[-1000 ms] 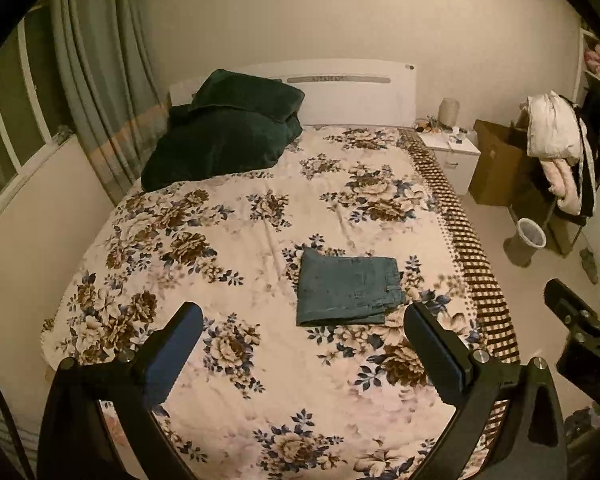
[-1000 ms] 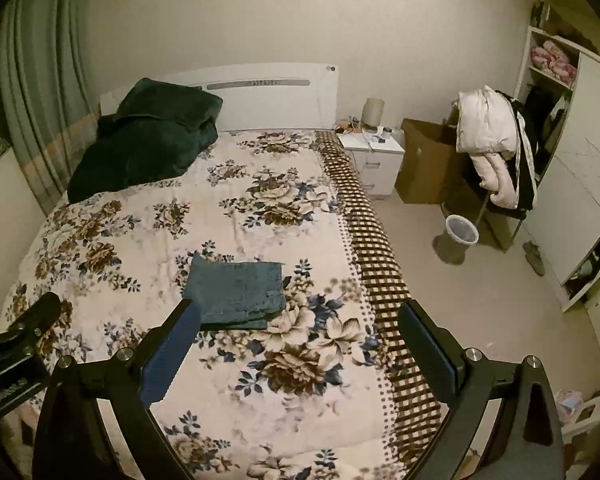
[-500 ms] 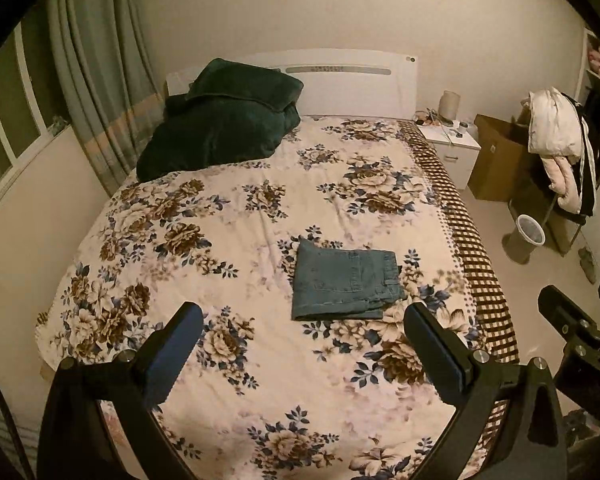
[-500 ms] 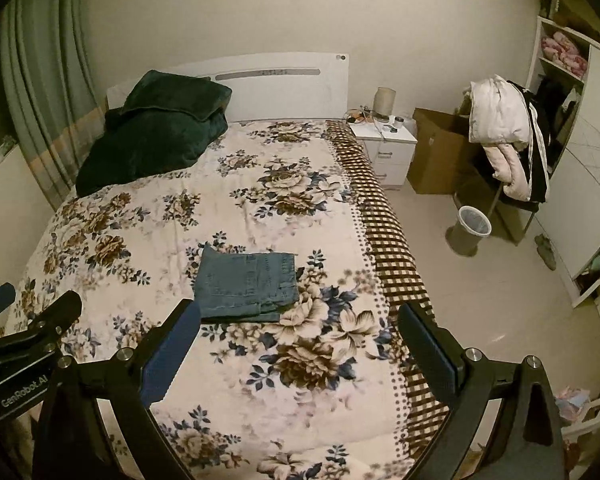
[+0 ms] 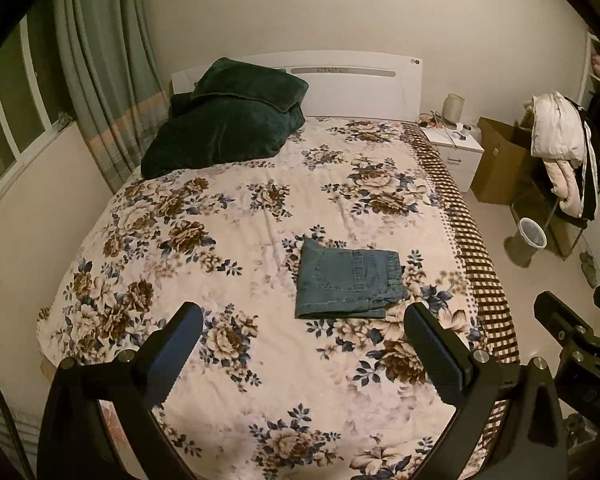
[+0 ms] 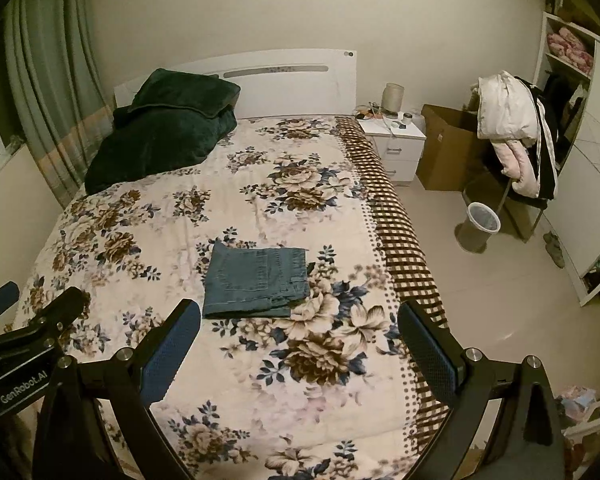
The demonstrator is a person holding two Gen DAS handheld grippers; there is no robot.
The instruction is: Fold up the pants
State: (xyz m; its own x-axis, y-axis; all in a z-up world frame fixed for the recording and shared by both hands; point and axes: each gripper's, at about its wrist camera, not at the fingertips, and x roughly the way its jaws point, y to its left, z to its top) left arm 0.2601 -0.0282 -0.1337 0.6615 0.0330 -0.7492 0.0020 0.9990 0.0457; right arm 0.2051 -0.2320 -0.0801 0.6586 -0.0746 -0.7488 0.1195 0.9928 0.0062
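Note:
A pair of blue denim pants (image 5: 348,280) lies folded into a flat rectangle on the flowered bedspread (image 5: 220,232), right of the bed's middle. It also shows in the right wrist view (image 6: 256,280). My left gripper (image 5: 302,322) is open and empty, held high above the bed's foot, well back from the pants. My right gripper (image 6: 298,320) is open and empty too, at the same height, to the right of the left one. Neither touches the pants.
Dark green pillows (image 5: 228,120) lie at the headboard's left. Curtains (image 5: 100,80) hang on the left. To the bed's right are a white nightstand (image 6: 398,144), a cardboard box (image 6: 444,148), a bin (image 6: 480,224), a chair piled with clothes (image 6: 512,132) and a shelf unit (image 6: 572,120).
Both grippers have drawn back and up from the bed, so more of the room shows. The folded pants have not moved. Both grippers stay open.

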